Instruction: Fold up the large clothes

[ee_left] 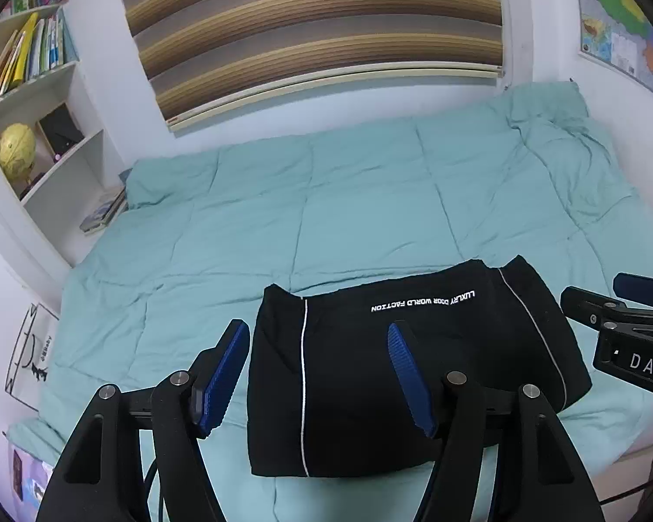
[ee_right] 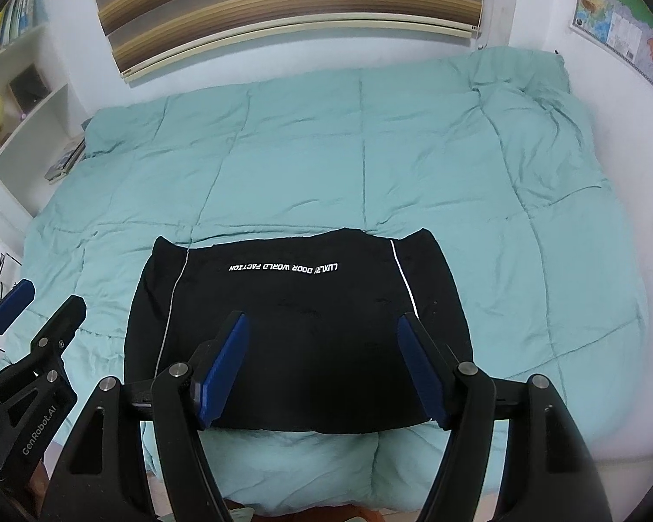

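Observation:
A black garment [ee_left: 370, 369] with white piping and white lettering lies folded into a compact rectangle on the teal quilt [ee_left: 326, 200], near the bed's front edge. It also shows in the right wrist view [ee_right: 291, 330]. My left gripper [ee_left: 318, 348] is open and empty, held above the garment's near left part. My right gripper [ee_right: 322, 339] is open and empty, above the garment's near edge. The right gripper also shows at the right edge of the left wrist view [ee_left: 622, 300], and the left gripper at the left edge of the right wrist view [ee_right: 43, 300].
A white bookshelf [ee_left: 43, 139] with books and a yellow globe [ee_left: 15, 148] stands left of the bed. A striped blind [ee_left: 318, 35] hangs on the far wall. A map [ee_left: 622, 30] hangs at the right. The quilt bunches at the far right corner [ee_left: 557, 130].

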The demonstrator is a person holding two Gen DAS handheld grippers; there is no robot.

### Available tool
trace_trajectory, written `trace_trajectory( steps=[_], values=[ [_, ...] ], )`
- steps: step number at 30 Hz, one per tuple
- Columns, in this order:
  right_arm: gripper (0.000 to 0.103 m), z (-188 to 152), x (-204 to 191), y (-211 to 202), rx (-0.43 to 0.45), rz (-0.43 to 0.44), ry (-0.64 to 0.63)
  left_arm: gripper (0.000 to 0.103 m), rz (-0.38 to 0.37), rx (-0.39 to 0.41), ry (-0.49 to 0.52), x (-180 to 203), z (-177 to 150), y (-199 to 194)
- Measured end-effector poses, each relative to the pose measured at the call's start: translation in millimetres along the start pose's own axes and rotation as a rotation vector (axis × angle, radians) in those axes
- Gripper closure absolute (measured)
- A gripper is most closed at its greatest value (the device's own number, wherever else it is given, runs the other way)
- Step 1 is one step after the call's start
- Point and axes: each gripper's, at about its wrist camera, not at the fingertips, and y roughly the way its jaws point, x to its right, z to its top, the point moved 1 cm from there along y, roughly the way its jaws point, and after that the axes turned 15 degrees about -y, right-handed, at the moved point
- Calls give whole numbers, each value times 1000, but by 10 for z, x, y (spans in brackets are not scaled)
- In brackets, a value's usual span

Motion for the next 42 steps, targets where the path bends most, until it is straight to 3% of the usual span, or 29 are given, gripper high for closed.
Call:
trace_trajectory(
  steps=[14,31,42],
  values=[
    [30,23,16,181,-36,28,1,33,34,-34,5,54,-10,132],
    [30,46,5,323,-68,49,-12,33,21,-78,-8,106,-19,252],
    [30,38,-2,350,-82,53,-22,33,32,-71,-6,118,-58,238]
  ],
)
